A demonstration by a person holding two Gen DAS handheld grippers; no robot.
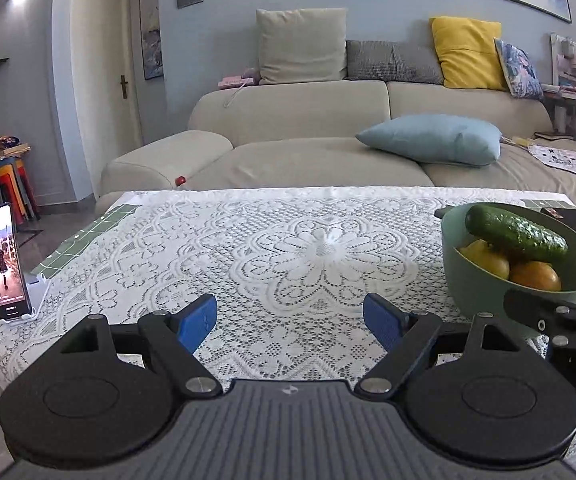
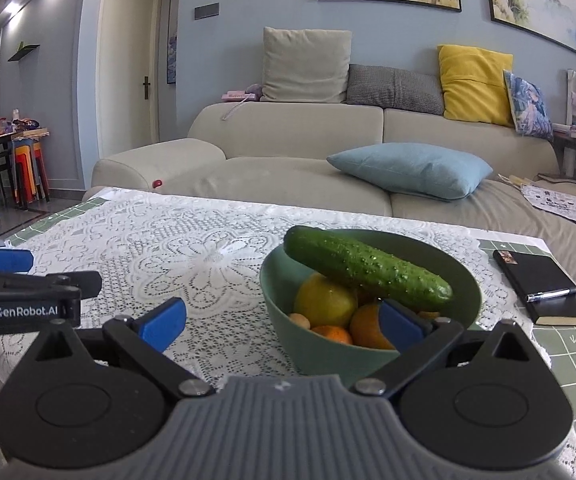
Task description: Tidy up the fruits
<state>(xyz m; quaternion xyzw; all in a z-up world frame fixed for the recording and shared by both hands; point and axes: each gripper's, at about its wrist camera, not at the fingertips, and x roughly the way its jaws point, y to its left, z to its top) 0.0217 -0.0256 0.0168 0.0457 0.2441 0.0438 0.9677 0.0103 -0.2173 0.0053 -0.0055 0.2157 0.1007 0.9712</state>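
Right gripper [image 2: 282, 326], fingers spread wide and holding nothing, sits just in front of the green bowl [image 2: 288, 300]. To the bowl's left, the left gripper [image 1: 289, 322] is likewise spread and unladen over the lace tablecloth [image 1: 288, 248]. Inside the bowl: a yellow lemon [image 2: 323, 300] and oranges [image 2: 367, 326], with a cucumber [image 2: 367, 268] lying across them. A black notebook [image 2: 543, 288] lies right of the bowl; the sofa [image 2: 288, 152] stands beyond.

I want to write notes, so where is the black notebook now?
In the right wrist view, the black notebook lies on the table's right side, right of the green bowl, with a pen on it.
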